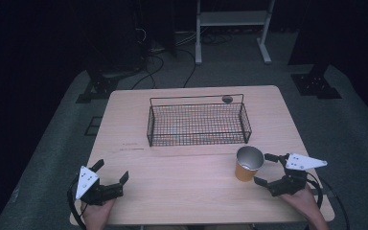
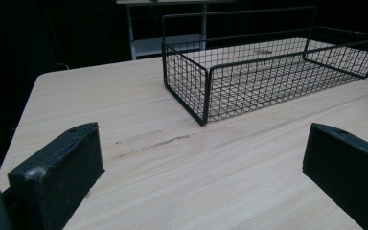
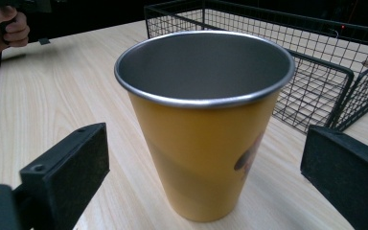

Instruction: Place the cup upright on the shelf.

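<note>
An orange cup (image 1: 247, 164) with a silver metal inside stands upright on the wooden table (image 1: 182, 182), in front of the basket's right end. In the right gripper view the cup (image 3: 206, 139) rises just beyond the two black jaws, which stand wide and clear of its sides. My right gripper (image 1: 266, 168) is open, just right of the cup, its jaws pointing left at it. My left gripper (image 1: 111, 170) rests open near the table's front left corner, with bare table (image 2: 196, 177) between its jaws. The black wire basket (image 1: 197, 123) is empty.
The wire basket (image 2: 268, 72) sits at the middle back of the table, its long side facing me. A small dark round mark (image 1: 227, 99) lies behind it. Metal stands and cables (image 1: 158, 62) cover the dark floor beyond the table.
</note>
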`<state>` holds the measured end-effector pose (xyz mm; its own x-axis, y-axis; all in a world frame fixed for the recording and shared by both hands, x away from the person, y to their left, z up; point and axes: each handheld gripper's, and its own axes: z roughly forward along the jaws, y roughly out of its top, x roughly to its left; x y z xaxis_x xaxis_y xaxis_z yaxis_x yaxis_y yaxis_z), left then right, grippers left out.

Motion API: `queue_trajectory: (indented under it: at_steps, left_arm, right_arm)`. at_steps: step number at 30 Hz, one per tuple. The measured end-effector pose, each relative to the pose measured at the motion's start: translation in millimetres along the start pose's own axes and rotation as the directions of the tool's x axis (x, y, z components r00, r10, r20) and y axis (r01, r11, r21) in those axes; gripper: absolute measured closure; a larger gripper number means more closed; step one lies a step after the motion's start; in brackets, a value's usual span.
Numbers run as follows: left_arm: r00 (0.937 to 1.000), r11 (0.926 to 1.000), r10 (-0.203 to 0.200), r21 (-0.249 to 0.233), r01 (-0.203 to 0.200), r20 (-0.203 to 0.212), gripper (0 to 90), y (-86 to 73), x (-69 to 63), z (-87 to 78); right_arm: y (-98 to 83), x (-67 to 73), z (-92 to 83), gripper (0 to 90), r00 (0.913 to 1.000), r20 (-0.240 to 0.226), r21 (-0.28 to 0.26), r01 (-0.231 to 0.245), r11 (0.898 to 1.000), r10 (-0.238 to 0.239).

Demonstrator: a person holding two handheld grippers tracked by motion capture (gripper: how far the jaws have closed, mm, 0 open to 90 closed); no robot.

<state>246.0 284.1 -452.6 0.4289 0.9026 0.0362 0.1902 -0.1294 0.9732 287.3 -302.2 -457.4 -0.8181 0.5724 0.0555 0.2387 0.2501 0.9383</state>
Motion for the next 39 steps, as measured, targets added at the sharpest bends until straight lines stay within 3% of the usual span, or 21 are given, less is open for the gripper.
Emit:
queue_trajectory:
  at_steps: [14,39]
  left_arm:
    - [1.0000,1.0000,-0.002,-0.006,0.002,-0.003,0.0,0.6,0.5,-1.2]
    - [1.0000,0.9999,-0.003,-0.010,0.003,-0.001,0.0,0.9,-0.1,-1.8]
  right_arm:
    - [13.2,2.3,17.5,0.0,0.9999,0.000,0.002,0.014,1.000,-0.014]
    - [21.4,-1.0,40.8,0.0,0.9993,-0.036,0.023,-0.012,1.000,0.012]
